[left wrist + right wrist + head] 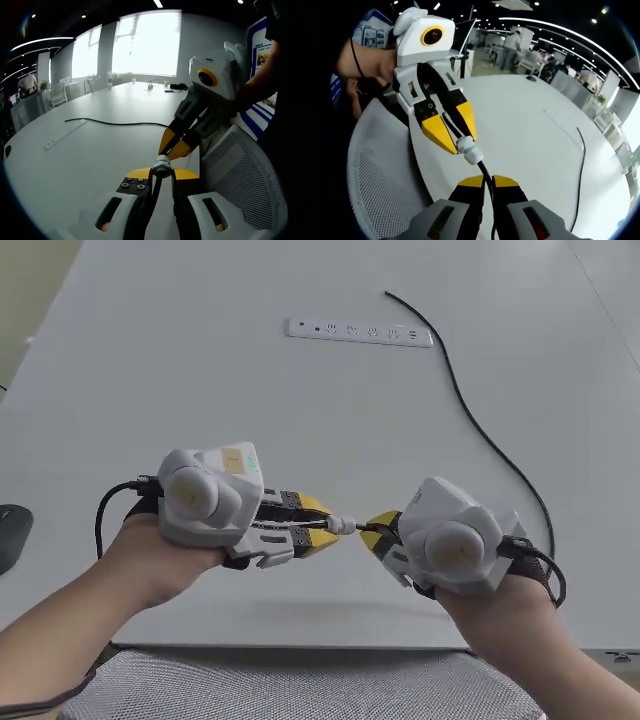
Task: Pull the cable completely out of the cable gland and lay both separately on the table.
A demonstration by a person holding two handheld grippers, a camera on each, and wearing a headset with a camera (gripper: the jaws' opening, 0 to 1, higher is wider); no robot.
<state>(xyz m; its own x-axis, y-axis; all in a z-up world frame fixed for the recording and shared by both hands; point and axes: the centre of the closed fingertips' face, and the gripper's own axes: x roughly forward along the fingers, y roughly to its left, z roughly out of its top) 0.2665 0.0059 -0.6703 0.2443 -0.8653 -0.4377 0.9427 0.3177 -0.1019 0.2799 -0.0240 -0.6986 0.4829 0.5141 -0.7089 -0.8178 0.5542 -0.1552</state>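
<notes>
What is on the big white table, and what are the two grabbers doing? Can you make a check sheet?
Surface: white table, smooth and pale.
Job's things: gland held above the table's near edge; cable runs into it, not yet pulled out.
Clutter: power strip at the far side; dark thing at the left edge, too cut off to name.
Grippers: left gripper jaws shut on the gland; right gripper jaws shut on the cable.
Cables: black cord lies loose on the table, right of the strip.
Surroundings: mesh chair at the near edge; windows behind.
</notes>
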